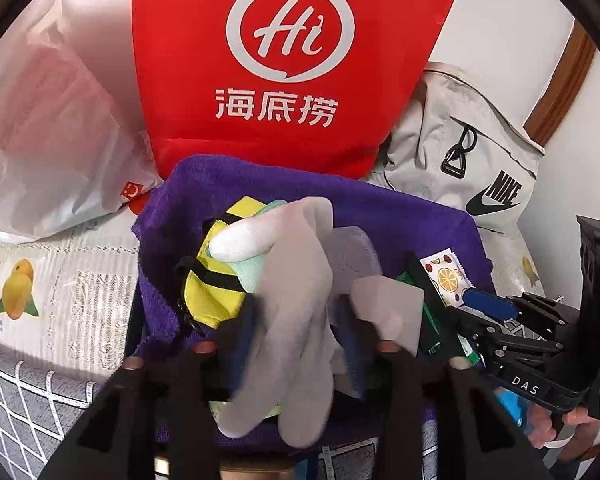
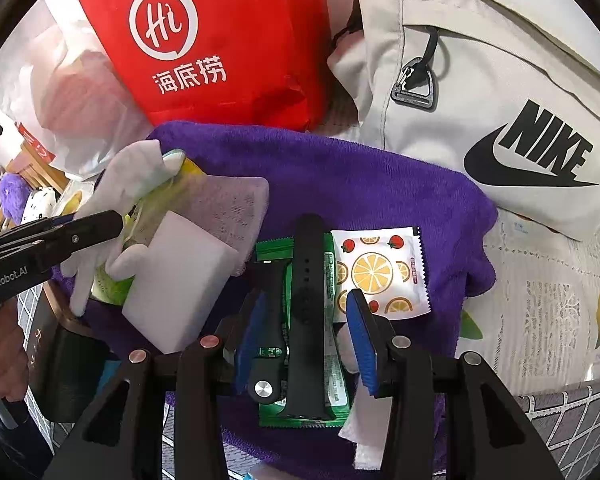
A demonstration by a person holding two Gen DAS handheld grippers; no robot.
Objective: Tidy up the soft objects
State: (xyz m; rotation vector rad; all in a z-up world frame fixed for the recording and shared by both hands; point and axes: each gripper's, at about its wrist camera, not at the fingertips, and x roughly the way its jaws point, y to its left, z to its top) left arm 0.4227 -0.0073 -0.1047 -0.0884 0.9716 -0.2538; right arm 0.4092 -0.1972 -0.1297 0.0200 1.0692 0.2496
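A purple towel (image 1: 380,208) (image 2: 360,176) is covered with small items. My left gripper (image 1: 300,328) is open. A blurred white glove (image 1: 296,304) hangs loosely between its fingers, over a yellow pouch (image 1: 216,280) and beside a white sponge block (image 2: 180,280). In the right wrist view the left gripper (image 2: 104,224) pokes into the glove (image 2: 140,172). My right gripper (image 2: 308,336) is open, its blue pads apart on either side of a black watch strap (image 2: 308,280). The strap lies on a green packet (image 2: 332,384), next to a fruit-print sachet (image 2: 380,272). The right gripper (image 1: 472,320) also shows in the left wrist view.
A red paper bag (image 1: 292,60) stands behind the towel, with a white plastic bag (image 1: 48,120) to its left. A grey Nike bag (image 2: 500,120) is on the right. A grey mesh pad (image 2: 236,204) lies by the sponge. A fruit-print tablecloth (image 2: 540,300) covers the table.
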